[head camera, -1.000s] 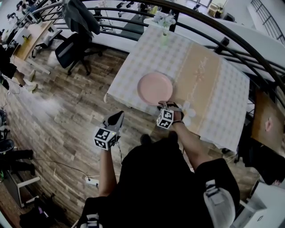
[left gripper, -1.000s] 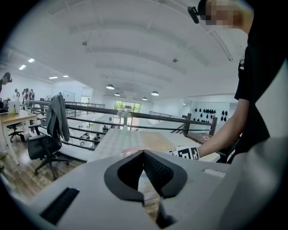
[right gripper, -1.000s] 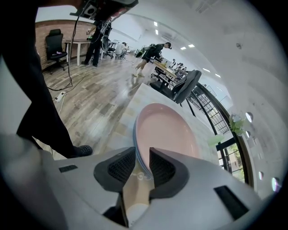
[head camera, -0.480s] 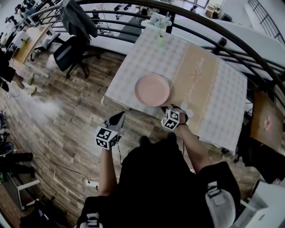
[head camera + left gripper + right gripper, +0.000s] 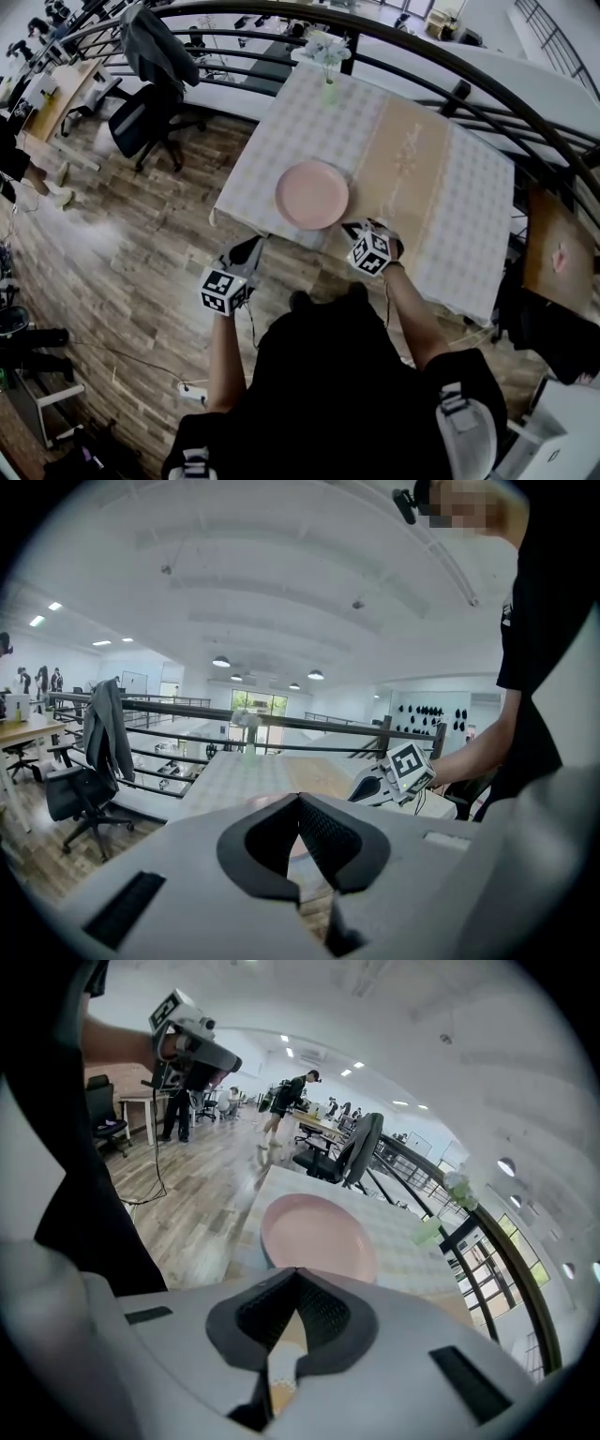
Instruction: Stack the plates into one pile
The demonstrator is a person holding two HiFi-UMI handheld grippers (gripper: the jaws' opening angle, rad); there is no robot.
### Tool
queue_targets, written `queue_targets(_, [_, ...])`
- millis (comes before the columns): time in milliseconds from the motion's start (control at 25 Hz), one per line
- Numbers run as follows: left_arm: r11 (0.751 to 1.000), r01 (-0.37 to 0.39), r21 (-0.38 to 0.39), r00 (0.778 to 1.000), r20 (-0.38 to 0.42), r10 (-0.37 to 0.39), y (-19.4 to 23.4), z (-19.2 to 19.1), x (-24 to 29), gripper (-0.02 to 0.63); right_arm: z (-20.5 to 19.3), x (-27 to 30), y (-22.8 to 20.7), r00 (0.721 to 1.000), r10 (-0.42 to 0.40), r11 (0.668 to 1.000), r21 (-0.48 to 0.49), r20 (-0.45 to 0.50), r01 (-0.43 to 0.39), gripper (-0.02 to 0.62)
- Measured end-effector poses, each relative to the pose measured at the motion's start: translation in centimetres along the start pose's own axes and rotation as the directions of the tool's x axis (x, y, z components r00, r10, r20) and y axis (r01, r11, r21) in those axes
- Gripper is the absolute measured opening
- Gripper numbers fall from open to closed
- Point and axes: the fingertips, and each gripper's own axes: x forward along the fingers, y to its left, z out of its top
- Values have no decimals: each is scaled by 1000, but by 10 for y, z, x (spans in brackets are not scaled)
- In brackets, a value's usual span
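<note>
Plate: one pink plate (image 5: 312,194) is seen on the bench (image 5: 469,206), close to the near edge and in its left half.
Pile: in the right tool view a darker rim shows under the plate's near side. A second plate may lie beneath, but this cannot be settled. No other plate is seen on the bench.
Right tool: the right tool (image 5: 358,229) is held just beside the plate's near-right rim, over the near edge. Its jaws are closed together and nothing is held between them.
Left tool: the left tool (image 5: 251,246) is held off the bench, over the floor (image 5: 122,244), just short of the near edge. Its jaws are likewise closed together and empty.
Step judged: the stacking is judged done or nearly done, and only a check of the pile appears to be left.
Handling: if the pile is to be squared, the rim is best nudged slowly with closed tips, from the near side toward the middle of the bench.
Edges: the near edge lies just beside the plate, so a push toward it is to be avoided.
Open room: the tan runner (image 5: 403,159) and the right half are bare. The vase (image 5: 328,89) at the far edge is well apart.
</note>
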Motion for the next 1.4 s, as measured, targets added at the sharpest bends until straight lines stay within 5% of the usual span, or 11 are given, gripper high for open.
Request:
queue_targets(240, [1000,-5,-3,1000,0,5,-15,3,12,0,-2,-32,-15,991,-23,989,151,131,3,-3])
queue_targets(1400, [998,-50,-26,999,-22,50,-75,11,61,0,-12,-94,-57,948,9,984,163,317,-64,-3])
